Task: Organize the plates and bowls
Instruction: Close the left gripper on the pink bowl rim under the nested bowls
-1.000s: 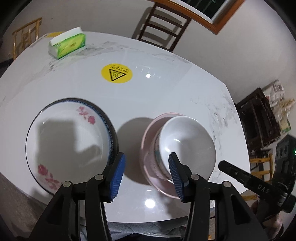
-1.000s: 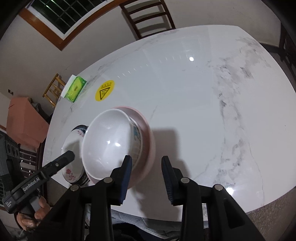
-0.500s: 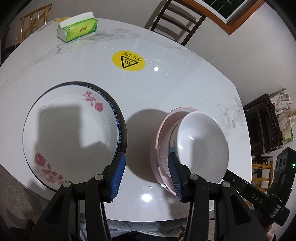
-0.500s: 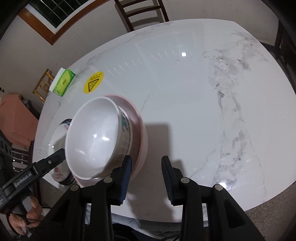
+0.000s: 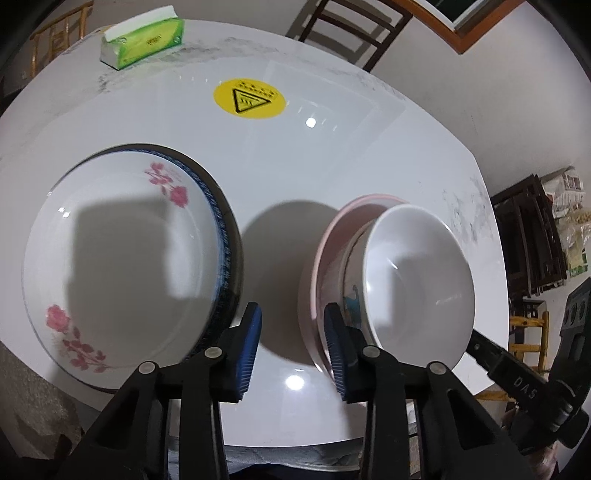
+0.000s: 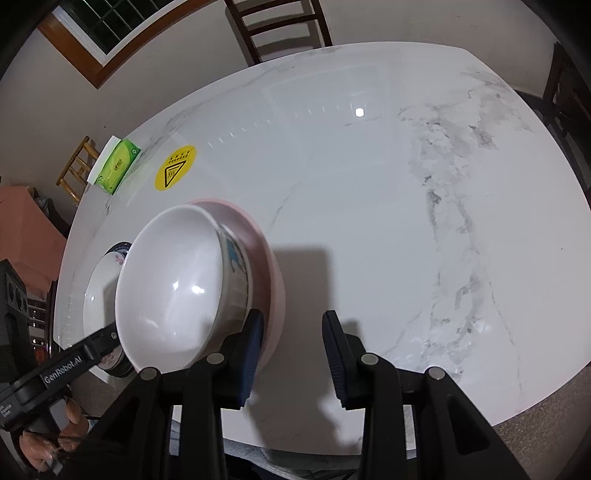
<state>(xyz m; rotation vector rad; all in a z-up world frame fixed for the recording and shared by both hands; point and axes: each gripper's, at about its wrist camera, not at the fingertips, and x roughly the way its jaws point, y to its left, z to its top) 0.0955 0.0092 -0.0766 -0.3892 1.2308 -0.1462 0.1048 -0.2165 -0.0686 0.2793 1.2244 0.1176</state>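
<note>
A white bowl (image 5: pixel 417 280) sits inside a pink bowl (image 5: pixel 328 243) on the white marble table (image 5: pixel 258 166). To its left lies a white plate with pink flowers (image 5: pixel 118 254) on a dark blue-rimmed plate (image 5: pixel 231 236). My left gripper (image 5: pixel 291 343) is open and empty, above the gap between the plates and the pink bowl. My right gripper (image 6: pixel 293 354) is open and empty, just right of the pink bowl (image 6: pixel 273 280) and white bowl (image 6: pixel 173 291). The flowered plate (image 6: pixel 101 280) shows behind them.
A green tissue pack (image 5: pixel 142 38) lies at the table's far left, also in the right wrist view (image 6: pixel 116 166). A yellow warning sticker (image 5: pixel 249 99) is on the table. A wooden chair (image 6: pixel 280 26) stands behind the table. A dark shelf (image 5: pixel 532 236) stands to the right.
Both grippers have come lower and closer to the dishes, which look larger now. The dishes have not moved. Both grippers stay open.
</note>
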